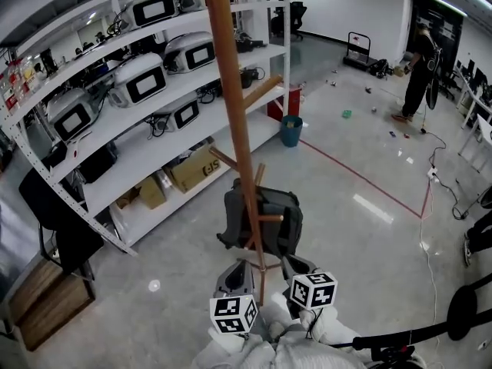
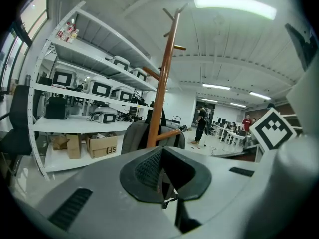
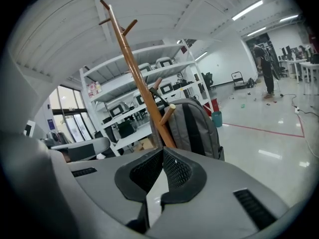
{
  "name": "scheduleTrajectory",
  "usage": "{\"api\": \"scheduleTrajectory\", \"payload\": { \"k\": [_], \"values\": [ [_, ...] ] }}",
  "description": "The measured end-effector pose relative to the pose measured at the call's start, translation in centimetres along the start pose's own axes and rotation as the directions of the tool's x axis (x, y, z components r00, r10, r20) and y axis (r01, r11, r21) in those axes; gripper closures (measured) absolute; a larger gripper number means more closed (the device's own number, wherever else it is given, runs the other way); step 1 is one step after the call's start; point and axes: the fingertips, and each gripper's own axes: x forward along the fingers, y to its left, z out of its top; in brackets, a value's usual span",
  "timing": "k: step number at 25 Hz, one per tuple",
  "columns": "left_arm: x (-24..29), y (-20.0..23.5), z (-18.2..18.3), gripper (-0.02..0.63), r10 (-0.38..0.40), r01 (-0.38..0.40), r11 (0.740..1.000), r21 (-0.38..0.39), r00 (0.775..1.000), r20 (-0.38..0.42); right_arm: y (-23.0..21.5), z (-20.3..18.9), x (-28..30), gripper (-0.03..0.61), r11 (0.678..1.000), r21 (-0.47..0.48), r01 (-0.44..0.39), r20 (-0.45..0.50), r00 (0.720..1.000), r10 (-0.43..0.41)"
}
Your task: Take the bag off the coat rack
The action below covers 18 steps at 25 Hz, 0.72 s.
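Hanging low on the coat rack (image 1: 231, 91), the bag (image 1: 265, 223) is a grey backpack slung among the lowest pegs, on the side of the wooden pole away from the person. One peg (image 3: 168, 112) crosses in front of it, but the views do not show which peg bears it.

Both claws sit well short of it, close to the person's body. The left gripper (image 1: 236, 267) has its jaws pressed together with nothing between them. The right gripper (image 3: 162, 156) is likewise closed and empty.

The bag looks like soft fabric, so it will probably sag and swing rather than keep its shape, and it may carry some weight. Its padded body offers little to pinch. The better hold is likely a top loop or shoulder strap near the pole. Since the pegs slant upward, it needs lifting before it comes away.
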Motion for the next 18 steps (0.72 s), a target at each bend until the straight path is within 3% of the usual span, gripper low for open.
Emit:
{"api": "scheduleTrajectory", "payload": {
  "k": [7, 15, 18],
  "values": [
    [3.3, 0.9, 3.1, 0.612, -0.060, 0.059, 0.998, 0.029, 0.998, 0.025, -0.5, 2.7, 1.2, 0.566, 0.999, 0.003, 0.039, 0.030, 0.999, -0.039],
    [6.8, 4.9, 5.0, 0.602, -0.109, 0.104, 0.986, 0.131, 0.994, 0.031, -1.7, 3.1, 1.6, 0.566, 0.995, 0.028, 0.097, 0.037, 0.995, -0.098],
    [8.3, 6.0, 6.5, 0.531, -0.138, 0.128, 0.975, 0.182, 0.990, 0.043, -2.1, 3.4, 1.7, 0.566, 0.992, 0.030, 0.123, 0.047, 0.991, -0.124]
  ]
}}
